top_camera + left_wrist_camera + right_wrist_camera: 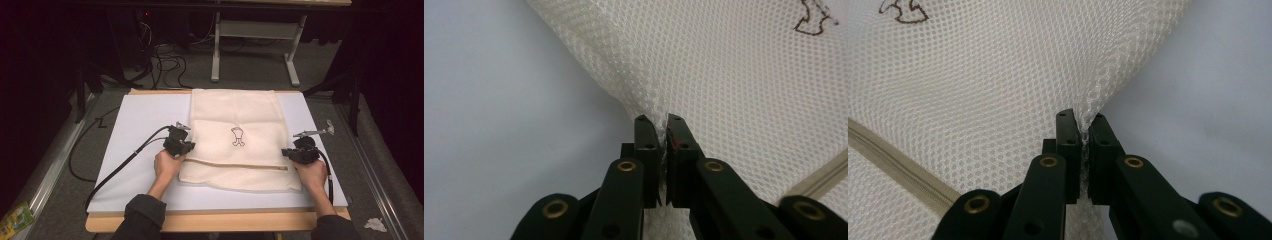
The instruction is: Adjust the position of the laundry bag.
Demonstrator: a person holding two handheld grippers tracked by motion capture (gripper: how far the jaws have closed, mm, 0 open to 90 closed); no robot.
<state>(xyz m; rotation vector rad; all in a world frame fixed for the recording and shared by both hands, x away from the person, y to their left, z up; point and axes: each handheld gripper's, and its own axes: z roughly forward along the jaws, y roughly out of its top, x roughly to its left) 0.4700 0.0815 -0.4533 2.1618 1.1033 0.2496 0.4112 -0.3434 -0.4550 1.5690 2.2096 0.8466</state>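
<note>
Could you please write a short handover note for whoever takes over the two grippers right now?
Left gripper: shut on the left edge of the mesh bag, just above its zipper.
Right gripper: shut on the bag's right edge, at about the same height.
The bag lies flat on the white board, zipper end near the person, small printed figure facing up.
Done: both edges are pinched.
Left: probably lift or fold the bag with both grippers moving together; no fold shows yet.

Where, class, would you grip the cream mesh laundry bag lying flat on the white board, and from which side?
Grip the cream mesh laundry bag at its two side edges, coming in from outside; it lies flat, so only edges offer a fold. The left gripper and right gripper pinch there.
</note>
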